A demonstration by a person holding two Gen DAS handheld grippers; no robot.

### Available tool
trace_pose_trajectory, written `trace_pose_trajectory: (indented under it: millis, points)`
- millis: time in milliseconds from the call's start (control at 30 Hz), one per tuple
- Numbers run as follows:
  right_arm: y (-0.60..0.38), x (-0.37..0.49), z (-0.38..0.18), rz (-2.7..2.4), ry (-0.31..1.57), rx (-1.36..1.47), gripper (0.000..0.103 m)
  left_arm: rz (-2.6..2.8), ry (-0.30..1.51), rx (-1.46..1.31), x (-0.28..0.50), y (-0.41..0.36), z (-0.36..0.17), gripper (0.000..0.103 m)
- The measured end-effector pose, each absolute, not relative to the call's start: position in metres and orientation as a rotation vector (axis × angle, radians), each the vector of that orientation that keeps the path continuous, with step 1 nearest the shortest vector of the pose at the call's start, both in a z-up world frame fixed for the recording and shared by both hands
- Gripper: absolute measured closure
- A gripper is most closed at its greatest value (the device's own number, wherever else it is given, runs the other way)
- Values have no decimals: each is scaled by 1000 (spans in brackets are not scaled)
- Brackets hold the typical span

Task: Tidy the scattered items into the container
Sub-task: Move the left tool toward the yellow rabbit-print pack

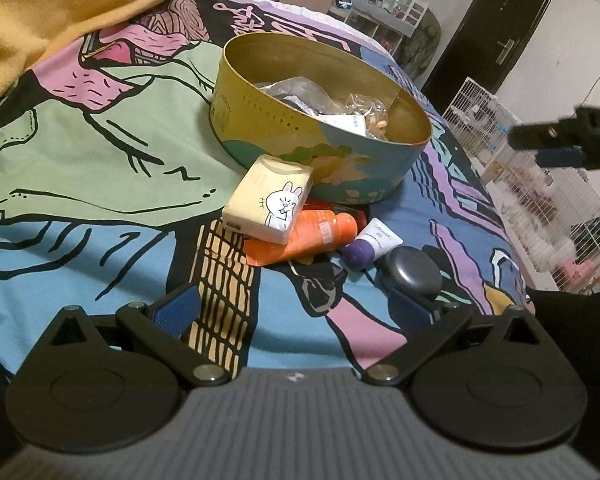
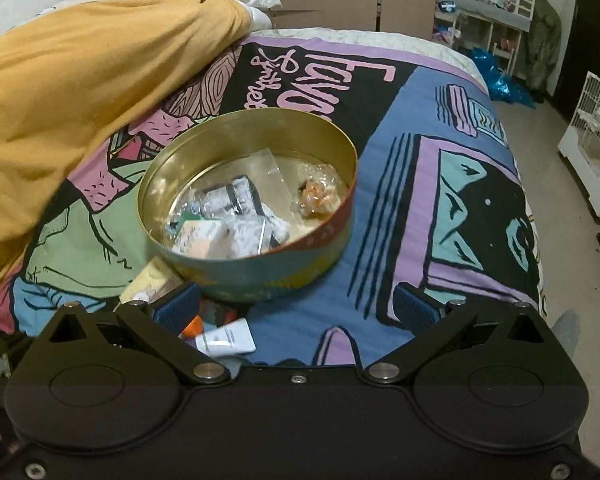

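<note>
The tin (image 1: 320, 120) sits on the bed (image 1: 100, 200), packets (image 2: 228, 216) inside it. At its 6 o'clock lie a tissue pack (image 1: 266, 200) on a tube (image 1: 308, 238); at 4 o'clock of those, a small tube (image 1: 374, 244) and a case (image 1: 414, 270).

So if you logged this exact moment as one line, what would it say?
left gripper: open, empty | right gripper: open, empty | tin: partly filled | tissue pack, orange tube, purple-capped tube, dark case: on bed
</note>
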State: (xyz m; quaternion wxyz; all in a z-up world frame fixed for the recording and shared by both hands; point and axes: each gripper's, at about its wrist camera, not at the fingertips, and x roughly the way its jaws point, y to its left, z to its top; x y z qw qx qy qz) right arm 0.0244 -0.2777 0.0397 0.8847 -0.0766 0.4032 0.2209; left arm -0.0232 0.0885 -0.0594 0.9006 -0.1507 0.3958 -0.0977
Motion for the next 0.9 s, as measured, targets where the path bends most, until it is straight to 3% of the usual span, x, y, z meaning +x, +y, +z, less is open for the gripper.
trace_pose_trajectory:
  millis: [433,900]
  points:
    - [-324,-12,-16,468,822,-125,0,-189,814,-244,-25,82,-53,0]
    - [-347,-6,-39,471,823,25,0,-260,772,-140,2,78,-35,0]
